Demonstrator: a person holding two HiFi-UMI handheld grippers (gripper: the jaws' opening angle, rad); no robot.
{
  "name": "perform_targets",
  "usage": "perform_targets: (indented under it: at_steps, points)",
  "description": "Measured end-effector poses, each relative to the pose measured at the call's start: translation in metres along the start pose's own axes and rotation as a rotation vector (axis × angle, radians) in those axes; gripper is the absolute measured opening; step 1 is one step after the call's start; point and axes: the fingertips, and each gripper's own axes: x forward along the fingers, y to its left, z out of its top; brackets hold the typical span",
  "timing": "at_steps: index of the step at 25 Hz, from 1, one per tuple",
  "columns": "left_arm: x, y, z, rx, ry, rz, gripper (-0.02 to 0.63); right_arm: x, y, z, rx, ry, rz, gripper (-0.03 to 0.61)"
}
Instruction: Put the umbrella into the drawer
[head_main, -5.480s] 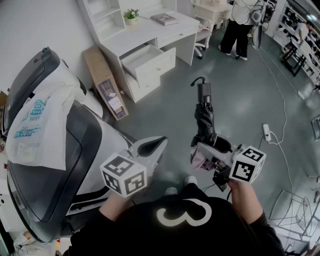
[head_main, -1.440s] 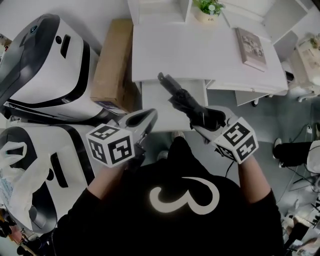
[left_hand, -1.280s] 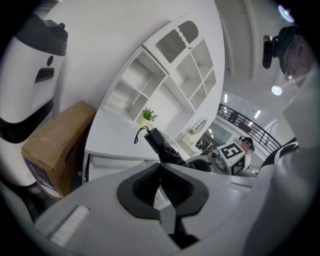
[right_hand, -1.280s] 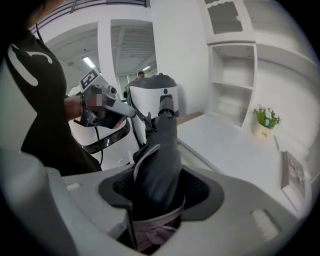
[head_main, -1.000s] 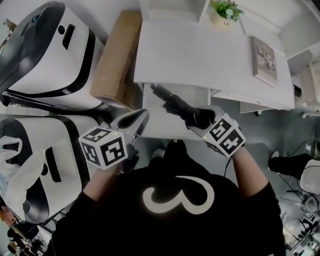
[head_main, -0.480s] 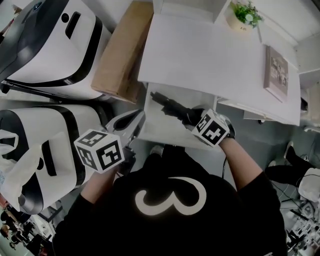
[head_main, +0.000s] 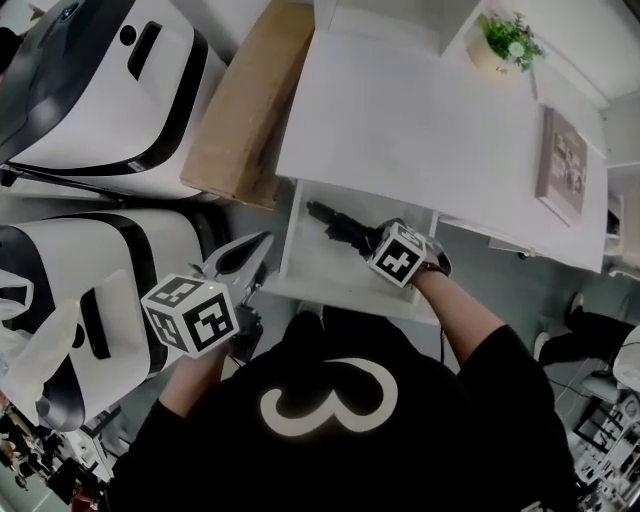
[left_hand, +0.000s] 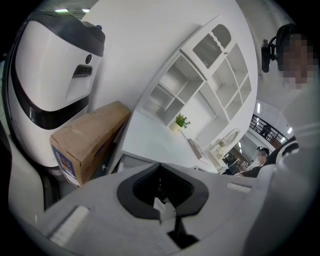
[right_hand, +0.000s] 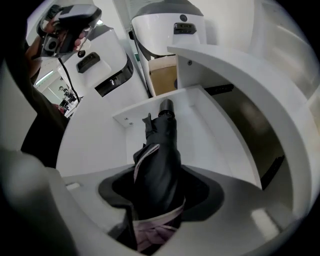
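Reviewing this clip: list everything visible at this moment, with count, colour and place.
umbrella: one, black, folded, over the open drawer
drawer: one, white, pulled open under the desk
desk: one, white, ahead of the person
potted plant: one, green, far desk corner
book: one, grey-brown, right side of the desk
cardboard box: one, brown, left of the desk
machines: two, white and black, far left
plastic bag: one, white, on the nearer machine
left tool: grey, shut, empty, left of the drawer
right tool: grey, shut on the umbrella
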Motion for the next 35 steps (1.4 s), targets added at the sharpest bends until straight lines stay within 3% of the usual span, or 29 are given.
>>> perform_targets:
  at_steps: [15, 21, 35]
  points:
    - [0.011, 0.030, 0.006, -0.042, 0.006, 0.055, 0.009, 0.063, -0.022, -0.002, -0.003, 0.035, 0.018, 0.236]
    - [0.009, 0.036, 0.003, -0.047, 0.015, 0.064, 0.009, 0.086, -0.024, -0.014, -0.036, 0.098, -0.007, 0.239]
    - [-0.001, 0.038, -0.003, -0.035, 0.017, 0.052, 0.009, 0.083, -0.021, -0.015, -0.040, 0.086, -0.038, 0.305]
